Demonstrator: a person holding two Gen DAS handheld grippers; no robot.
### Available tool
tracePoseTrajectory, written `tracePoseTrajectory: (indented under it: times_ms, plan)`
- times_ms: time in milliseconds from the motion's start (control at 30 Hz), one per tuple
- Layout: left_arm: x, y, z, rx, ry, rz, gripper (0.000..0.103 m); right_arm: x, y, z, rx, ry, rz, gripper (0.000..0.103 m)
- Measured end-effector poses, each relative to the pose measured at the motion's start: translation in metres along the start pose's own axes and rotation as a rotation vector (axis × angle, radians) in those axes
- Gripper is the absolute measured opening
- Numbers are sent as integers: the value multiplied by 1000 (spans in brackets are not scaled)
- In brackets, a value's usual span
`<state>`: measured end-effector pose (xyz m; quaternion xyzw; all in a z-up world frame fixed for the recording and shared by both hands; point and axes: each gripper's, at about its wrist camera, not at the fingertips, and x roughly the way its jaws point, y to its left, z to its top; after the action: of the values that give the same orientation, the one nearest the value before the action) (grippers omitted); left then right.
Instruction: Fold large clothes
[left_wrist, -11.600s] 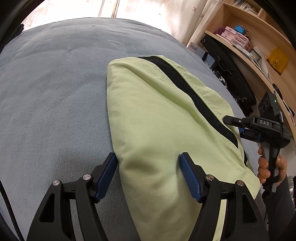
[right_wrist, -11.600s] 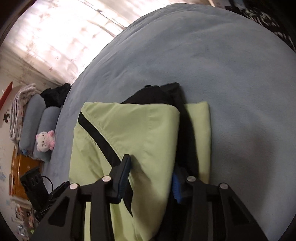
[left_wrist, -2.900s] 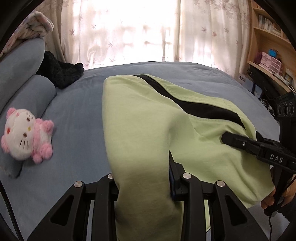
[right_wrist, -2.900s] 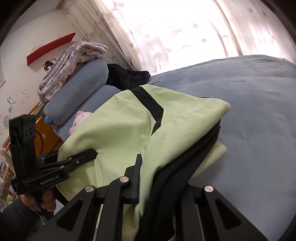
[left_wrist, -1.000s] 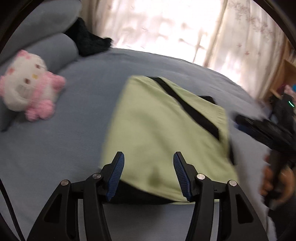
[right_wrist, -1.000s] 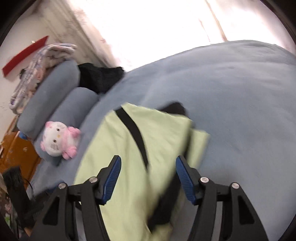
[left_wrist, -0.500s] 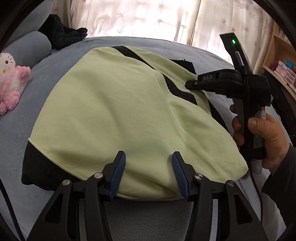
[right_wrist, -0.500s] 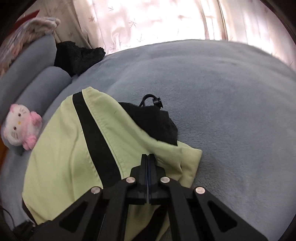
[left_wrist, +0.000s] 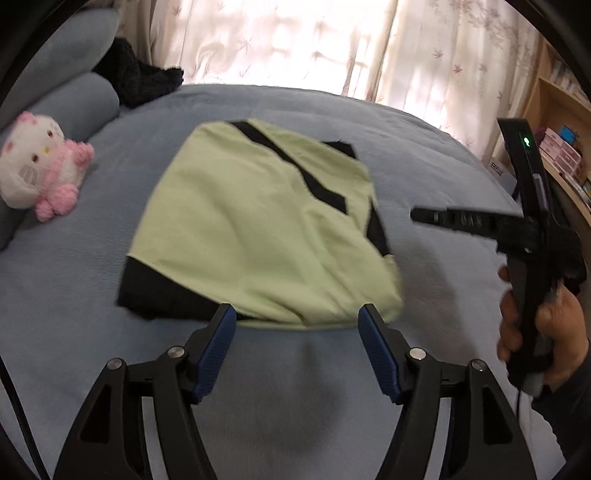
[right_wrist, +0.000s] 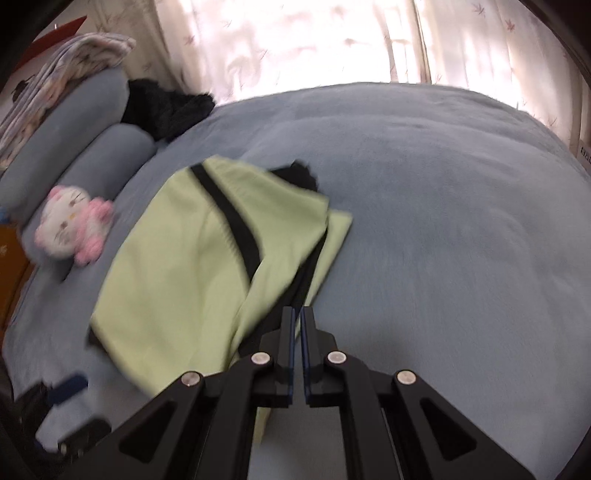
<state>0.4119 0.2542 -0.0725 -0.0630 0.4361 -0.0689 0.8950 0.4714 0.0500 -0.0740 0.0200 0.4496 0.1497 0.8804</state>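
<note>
Folding looks finished: garment (left_wrist: 258, 221) lies compact on the bed (left_wrist: 424, 147); left tongs (left_wrist: 295, 325), just opening wider, hold nothing; right tongs (right_wrist: 297, 317) pressed together, empty.

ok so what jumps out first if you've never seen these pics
The folded lime-green garment with black stripes lies mid-bed on the blue-grey blanket. A pink-and-white cat plush sits by the pillows to its left. The open left claw hangs at the garment's near edge.

A home bedroom: blue-covered bed (right_wrist: 424, 192), pillows (right_wrist: 74, 122), plush toy (left_wrist: 40, 166), curtains (left_wrist: 295, 44).
</note>
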Motion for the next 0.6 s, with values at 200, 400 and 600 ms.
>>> tracePoseTrajectory:
  times_ms: [200,400,600]
  plan:
    - [-76,-26,-14,13,-22,-2,75,-88,20,-43,11,31,87,4]
    - [-144,-54,-33,48,-44,15,80,-173,39,-82,25,48,125,9]
    - [-202,-77,-51,64,-56,18,81,-251,50,-109,25,44,173,31]
